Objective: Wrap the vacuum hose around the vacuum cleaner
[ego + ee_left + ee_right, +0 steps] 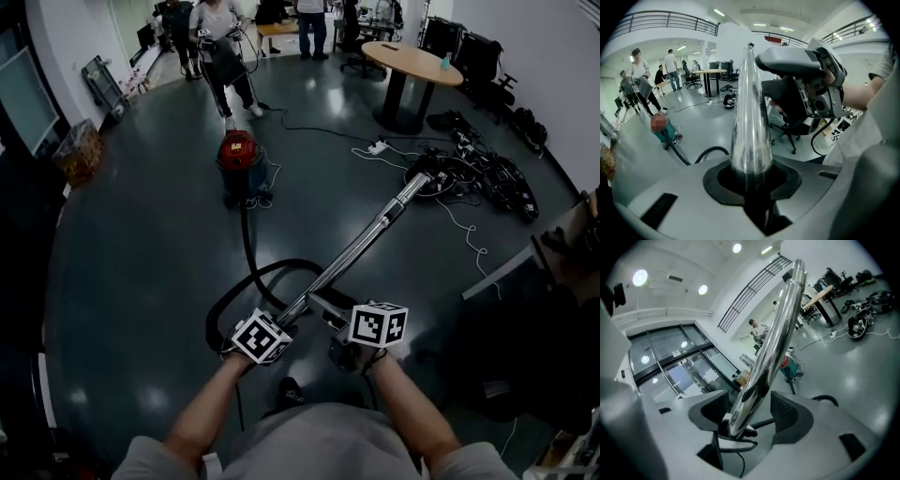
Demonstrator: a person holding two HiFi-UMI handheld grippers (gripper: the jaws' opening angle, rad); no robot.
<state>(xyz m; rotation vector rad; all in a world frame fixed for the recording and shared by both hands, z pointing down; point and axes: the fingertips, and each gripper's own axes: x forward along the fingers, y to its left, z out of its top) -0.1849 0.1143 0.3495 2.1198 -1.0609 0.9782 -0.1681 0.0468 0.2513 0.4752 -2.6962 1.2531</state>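
A red vacuum cleaner (240, 156) stands on the dark floor ahead of me. Its black hose (247, 246) runs toward me and loops near my hands. The hose joins a long chrome wand (361, 246) that slants away to the upper right. My left gripper (262, 337) is shut on the wand's near end; in the left gripper view its pads hug the wand (750, 117). My right gripper (377, 324) stands open beside it. In the right gripper view the wand (773, 343) passes between the jaws with a gap on the right side.
A round wooden table (412, 59) stands at the back right. Tangled cables and black gear (483, 171) lie on the floor near the wand's far end. People (223, 45) stand beyond the vacuum. A basket (79, 150) sits by the left wall.
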